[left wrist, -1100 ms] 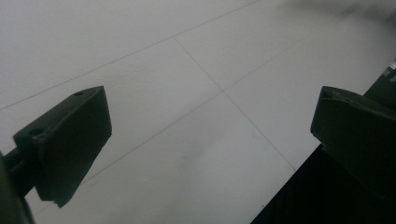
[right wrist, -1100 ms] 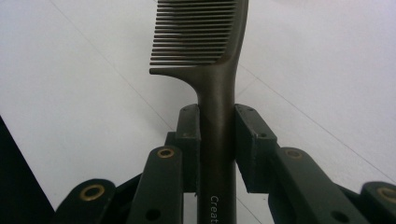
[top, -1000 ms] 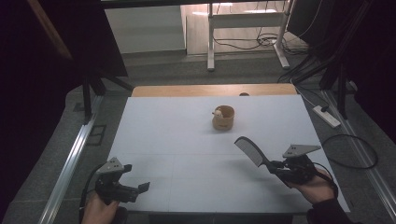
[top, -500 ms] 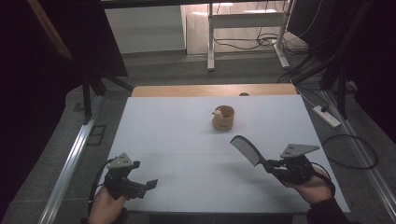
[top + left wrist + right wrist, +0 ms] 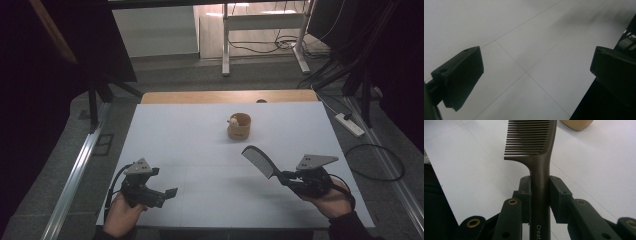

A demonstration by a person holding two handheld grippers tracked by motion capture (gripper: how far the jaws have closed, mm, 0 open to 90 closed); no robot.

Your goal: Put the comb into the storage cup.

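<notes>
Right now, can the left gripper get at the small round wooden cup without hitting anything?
Probably yes. The left gripper is open and empty, and only bare white table lies between it and the small round wooden cup; it is a long reach.

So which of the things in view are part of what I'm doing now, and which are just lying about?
In the job:
- comb, clamped by its handle in the right hand-held gripper
- wooden cup beyond the comb, likely its target
- left hand-held gripper, open, holding nothing

Lying about:
- power strip on the floor
- cables beside the table
</notes>
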